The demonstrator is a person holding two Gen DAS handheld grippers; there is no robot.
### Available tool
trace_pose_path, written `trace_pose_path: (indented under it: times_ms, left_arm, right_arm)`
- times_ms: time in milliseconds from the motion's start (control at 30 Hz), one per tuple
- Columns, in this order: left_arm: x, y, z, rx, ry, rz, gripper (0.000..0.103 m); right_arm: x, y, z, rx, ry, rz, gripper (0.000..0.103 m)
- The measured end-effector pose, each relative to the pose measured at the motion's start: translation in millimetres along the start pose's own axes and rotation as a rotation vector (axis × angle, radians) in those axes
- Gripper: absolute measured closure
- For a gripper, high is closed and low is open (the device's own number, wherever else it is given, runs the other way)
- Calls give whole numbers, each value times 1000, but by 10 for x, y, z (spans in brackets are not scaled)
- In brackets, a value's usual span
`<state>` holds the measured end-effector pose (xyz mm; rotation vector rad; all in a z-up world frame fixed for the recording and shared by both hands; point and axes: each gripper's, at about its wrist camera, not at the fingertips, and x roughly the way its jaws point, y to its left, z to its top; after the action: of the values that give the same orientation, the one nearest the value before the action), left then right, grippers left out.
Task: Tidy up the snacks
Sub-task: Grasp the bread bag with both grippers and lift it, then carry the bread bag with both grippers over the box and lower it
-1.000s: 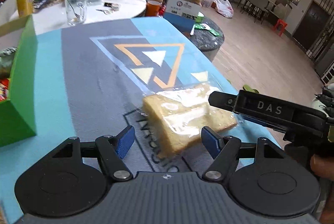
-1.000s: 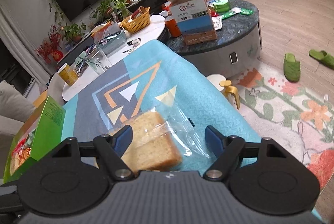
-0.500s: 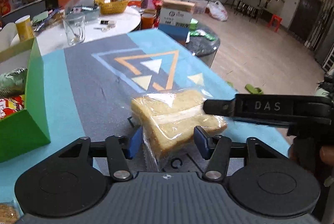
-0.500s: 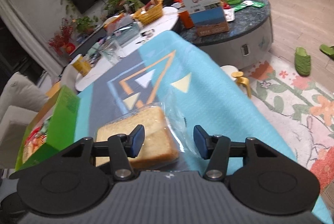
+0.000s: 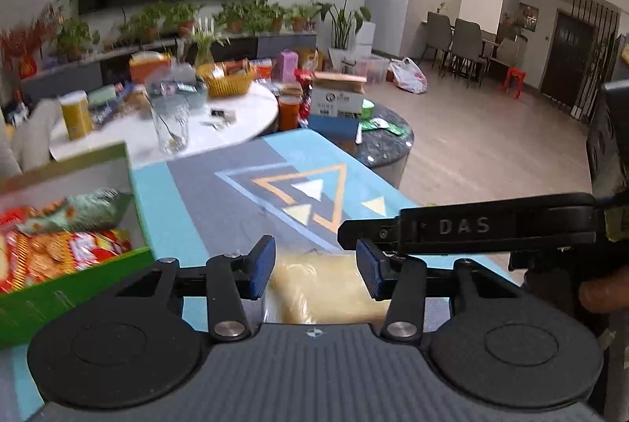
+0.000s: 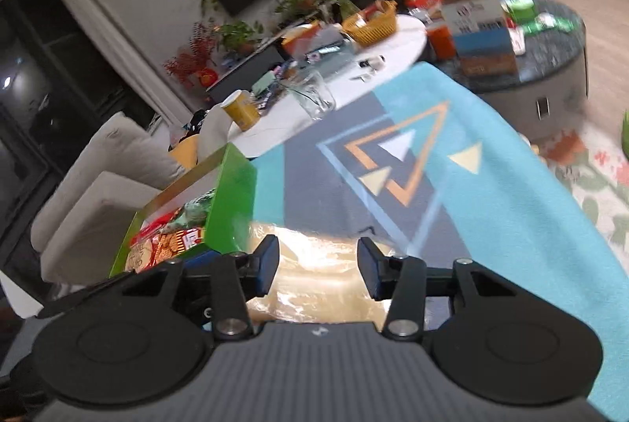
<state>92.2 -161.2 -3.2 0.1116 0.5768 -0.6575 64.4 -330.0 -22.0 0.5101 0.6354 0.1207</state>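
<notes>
A slice of bread in clear plastic wrap [image 5: 322, 284] sits between the blue pads of my left gripper [image 5: 314, 260], which is shut on it and holds it above the blue and grey tablecloth [image 5: 220, 194]. In the right wrist view the same bread [image 6: 318, 276] lies between the jaws of my right gripper [image 6: 316, 264], which are also closed on the wrap. The right gripper's black body marked DAS [image 5: 471, 225] crosses the left wrist view. A green box [image 5: 78, 276] with snack packets [image 5: 51, 245] stands at the left; it also shows in the right wrist view [image 6: 228, 198].
A round white table [image 5: 220, 127] behind holds a glass [image 5: 171, 127], a yellow cup [image 5: 76, 115] and a yellow basket [image 5: 228, 80]. A dark round table [image 6: 550, 76] carries a carton [image 6: 479, 36]. A pale sofa [image 6: 102, 186] stands beyond the green box.
Both grippers closed further on the bread and lifted it off the cloth. They moved left towards the green box, which now shows its snack packets.
</notes>
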Motion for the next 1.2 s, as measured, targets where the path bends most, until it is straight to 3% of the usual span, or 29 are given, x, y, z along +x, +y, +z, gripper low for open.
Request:
trace_pose_path:
  times_ms: [67, 167, 233, 333, 433, 567, 633, 700, 767, 800, 867, 900, 1000, 1200]
  left_arm:
    - [-24, 57, -43, 13, 8, 22, 58]
    - [47, 212, -149, -29, 74, 56, 53]
    - [97, 315, -202, -81, 96, 51, 47]
    - [207, 395, -231, -151, 133, 16, 46]
    - [386, 356, -259, -158, 189, -3, 46]
    - [627, 294, -346, -121, 274, 41, 44]
    - [651, 309, -373, -129, 265, 49, 33]
    - [669, 336, -379, -150, 270, 34, 33]
    - [687, 384, -388, -195, 280, -4, 34]
    - [687, 405, -400, -223, 280, -33, 42]
    - [663, 394, -400, -244, 269, -52, 47]
    - [637, 359, -393, -229, 254, -47, 47]
    - [498, 248, -317, -173, 197, -45, 48]
    - [59, 219, -33, -77, 47, 37, 49]
  right_arm:
    - [38, 47, -5, -4, 15, 5, 58]
    - [87, 15, -43, -13, 21, -56, 54]
    - [136, -71, -84, -32, 38, -114, 43]
    - [217, -252, -162, -1, 66, -206, 41]
    - [287, -389, -226, 55, 115, -191, 41]
    - [329, -392, -244, 74, 118, -157, 41]
    - [350, -372, -242, 59, 116, -155, 41]
    - [366, -347, -249, 37, 113, -148, 41]
    - [392, -319, -266, 11, 122, -132, 44]
    - [391, -308, -272, 3, 123, -130, 50]
    - [376, -300, -265, 9, 118, -117, 58]
    - [352, -289, -250, 8, 114, -108, 65]
    - [245, -197, -203, -4, 79, -78, 66]
    - [87, 82, -49, -20, 13, -12, 66]
